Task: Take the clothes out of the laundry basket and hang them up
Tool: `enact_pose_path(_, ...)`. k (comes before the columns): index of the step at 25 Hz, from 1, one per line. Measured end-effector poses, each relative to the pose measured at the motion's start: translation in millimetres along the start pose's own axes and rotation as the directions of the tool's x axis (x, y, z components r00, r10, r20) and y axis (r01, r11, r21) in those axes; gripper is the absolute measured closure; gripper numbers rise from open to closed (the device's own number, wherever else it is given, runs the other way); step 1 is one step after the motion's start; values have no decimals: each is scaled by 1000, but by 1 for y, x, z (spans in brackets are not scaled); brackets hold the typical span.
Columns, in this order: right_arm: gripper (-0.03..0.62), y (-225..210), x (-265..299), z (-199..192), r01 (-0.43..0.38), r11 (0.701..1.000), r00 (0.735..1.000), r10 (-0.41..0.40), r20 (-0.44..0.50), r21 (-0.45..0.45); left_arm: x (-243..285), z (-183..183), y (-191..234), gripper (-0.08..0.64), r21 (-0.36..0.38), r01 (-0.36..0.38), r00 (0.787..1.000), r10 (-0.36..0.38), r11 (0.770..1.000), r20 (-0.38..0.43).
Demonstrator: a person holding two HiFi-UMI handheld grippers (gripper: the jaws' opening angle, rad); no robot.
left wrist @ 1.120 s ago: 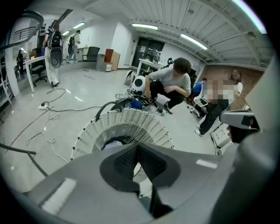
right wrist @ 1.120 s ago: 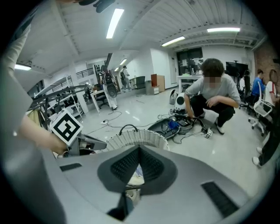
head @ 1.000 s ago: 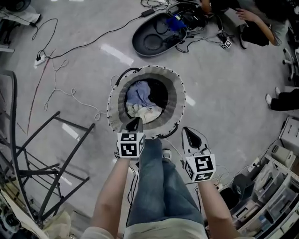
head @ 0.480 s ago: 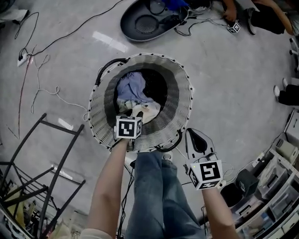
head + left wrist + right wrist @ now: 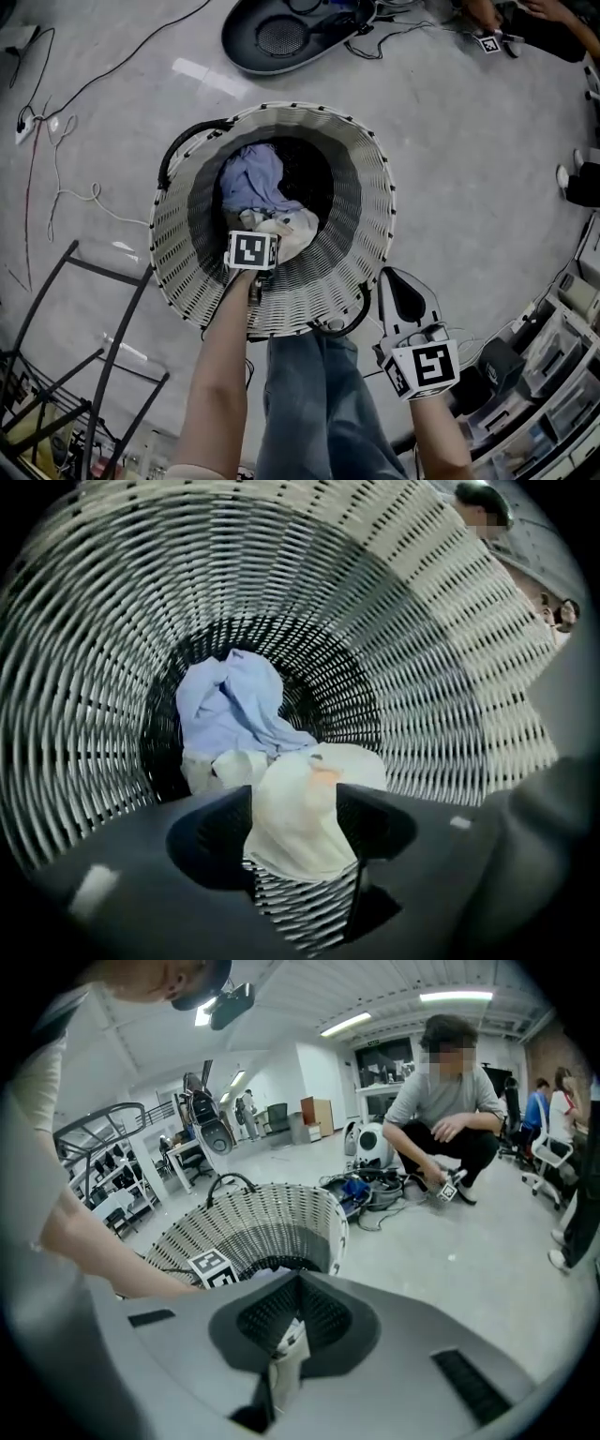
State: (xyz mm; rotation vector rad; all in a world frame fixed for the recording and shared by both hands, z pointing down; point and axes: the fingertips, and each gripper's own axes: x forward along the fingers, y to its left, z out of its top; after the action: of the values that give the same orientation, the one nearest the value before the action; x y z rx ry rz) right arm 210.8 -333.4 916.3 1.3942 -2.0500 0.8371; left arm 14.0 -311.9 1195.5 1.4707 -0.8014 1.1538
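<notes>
The clothes lay crumpled at the bottom of the round woven laundry basket (image 5: 361, 220), a soft cream garment (image 5: 314, 775) in front of a pale blue garment (image 5: 230, 700) against the dark lower weave. The left gripper (image 5: 295, 808) reached inside, its fingers just opened wide, the cream cloth between them; whether they touched it was unclear. The right gripper (image 5: 298, 1302) hung outside the basket's near right rim, fingers together and empty.
</notes>
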Motion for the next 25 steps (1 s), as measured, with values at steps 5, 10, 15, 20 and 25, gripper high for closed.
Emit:
enact_pose_path(5,591,-3,6,-5,11,1000,1000,-11,0,20,7,-14,14,419,-79,-33,998,29,996,-57)
enact_pose_path(10,591,5,4,0,-1,1000,1000,1,6,23,-10,-4,0,545,-89,27,1000,-28,996,-9)
enact_pose_path(15,591,18,-16,21,-17,1000,999,17,32,5,-74,23,-37,545,-133,138,972,-109,981,208)
enact_pose_path(20,591,30,-50,44,-35,999,998,36,51,-26,-151,33,-70,546,-125,169,918,-110,978,382)
enact_pose_path(25,591,45,-90,59,-60,996,996,64,59,-62,-218,18,-96,546,-107,146,867,-75,983,493)
